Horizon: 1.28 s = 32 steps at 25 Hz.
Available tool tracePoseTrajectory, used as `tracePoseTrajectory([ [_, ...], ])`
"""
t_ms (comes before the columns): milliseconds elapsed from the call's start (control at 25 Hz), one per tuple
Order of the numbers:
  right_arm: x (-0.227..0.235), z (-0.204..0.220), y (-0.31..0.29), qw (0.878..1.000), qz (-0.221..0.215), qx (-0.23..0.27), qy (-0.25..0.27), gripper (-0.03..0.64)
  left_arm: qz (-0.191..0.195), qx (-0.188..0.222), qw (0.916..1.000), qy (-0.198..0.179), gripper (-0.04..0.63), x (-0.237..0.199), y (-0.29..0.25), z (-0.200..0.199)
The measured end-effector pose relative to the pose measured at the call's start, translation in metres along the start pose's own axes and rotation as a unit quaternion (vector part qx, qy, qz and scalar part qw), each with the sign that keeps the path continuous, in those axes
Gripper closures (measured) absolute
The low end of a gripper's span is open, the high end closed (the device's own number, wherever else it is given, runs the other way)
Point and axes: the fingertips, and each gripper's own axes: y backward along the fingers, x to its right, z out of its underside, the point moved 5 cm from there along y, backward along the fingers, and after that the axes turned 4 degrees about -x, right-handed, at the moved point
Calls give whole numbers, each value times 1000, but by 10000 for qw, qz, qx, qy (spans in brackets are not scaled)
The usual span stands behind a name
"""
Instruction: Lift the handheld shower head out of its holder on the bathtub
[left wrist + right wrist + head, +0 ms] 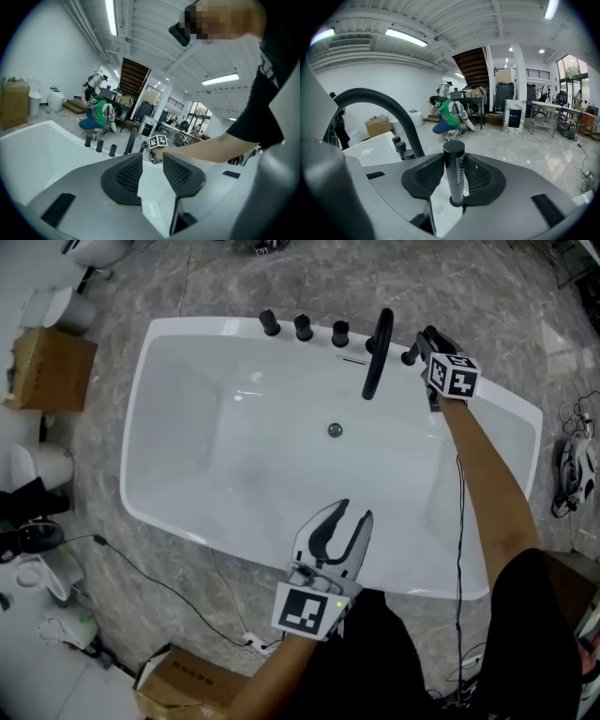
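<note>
Right hand-held gripper [453,164] — pinching shower head [453,176].

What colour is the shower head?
The shower head is black; right gripper view shows it best.

White bathtub [234,451], black shower head [453,171], grey marbled floor [281,277].

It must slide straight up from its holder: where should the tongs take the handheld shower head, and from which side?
Take the handheld shower head mid-shaft, above the holder, coming from the side away from the curved spout. It is a slim upright cylinder, so pads on opposite sides suit; the right tongs grip it so.
</note>
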Motion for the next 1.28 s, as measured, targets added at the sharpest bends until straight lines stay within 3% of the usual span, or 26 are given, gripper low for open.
tracePoseTrajectory([
  [200,-1,1,4,9998,-36,-108,-159,500,-170,-32,9998,-50,551,-1,5,-4],
  [320,0,1,7,9995,-57,-223,-203,500,21,43,10000,-57,577,4,10,-12],
  [720,-1,-37,31,9999,-115,-60,-100,500,337,277,9990,-45,588,21,15,-28],
  [920,-11,-65,54,9998,-123,29,127,492,-158,313,9993,-159,588,20,25,-48],
  [1280,-34,-113,107,9996,-52,258,80,491,-214,592,9976,-299,588,35,57,-89],
])
